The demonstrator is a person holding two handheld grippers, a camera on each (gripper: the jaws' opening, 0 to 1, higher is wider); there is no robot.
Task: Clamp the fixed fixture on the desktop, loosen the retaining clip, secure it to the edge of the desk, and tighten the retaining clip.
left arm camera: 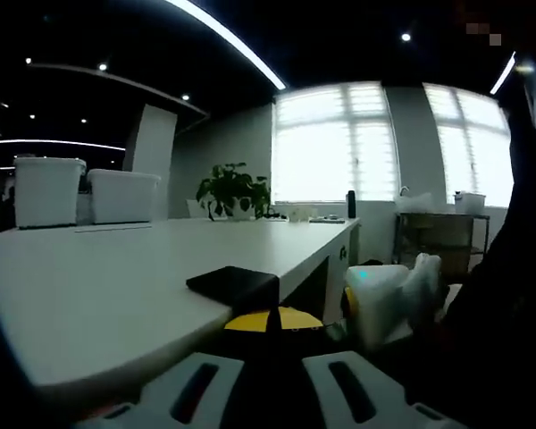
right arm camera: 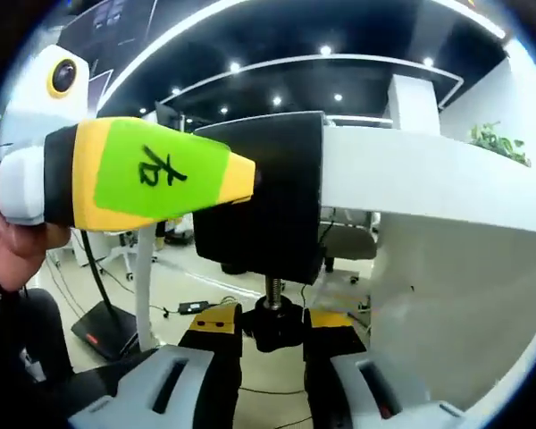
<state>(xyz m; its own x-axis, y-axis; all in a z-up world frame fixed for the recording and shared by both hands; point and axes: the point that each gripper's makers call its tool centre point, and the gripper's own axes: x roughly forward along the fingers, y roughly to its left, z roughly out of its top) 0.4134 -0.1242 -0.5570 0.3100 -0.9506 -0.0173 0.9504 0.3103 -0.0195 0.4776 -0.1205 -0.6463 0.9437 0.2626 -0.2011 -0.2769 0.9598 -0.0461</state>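
Observation:
The black fixture sits clamped over the edge of the white desk, its top plate lying flat on the desktop. My left gripper is shut on it, yellow tips pressed to its near side. From below, the fixture wraps the desk edge, and its screw knob hangs underneath. My right gripper is shut on that knob, one yellow-and-black jaw on each side. The left gripper, with a green label, comes in from the left and meets the fixture's side. The white right gripper shows below the desk edge.
Two white bins and a potted plant stand at the desk's far end. A shelf cart stands by the windows. Under the desk are a chair, floor cables and a stand base. A hand holds the left gripper.

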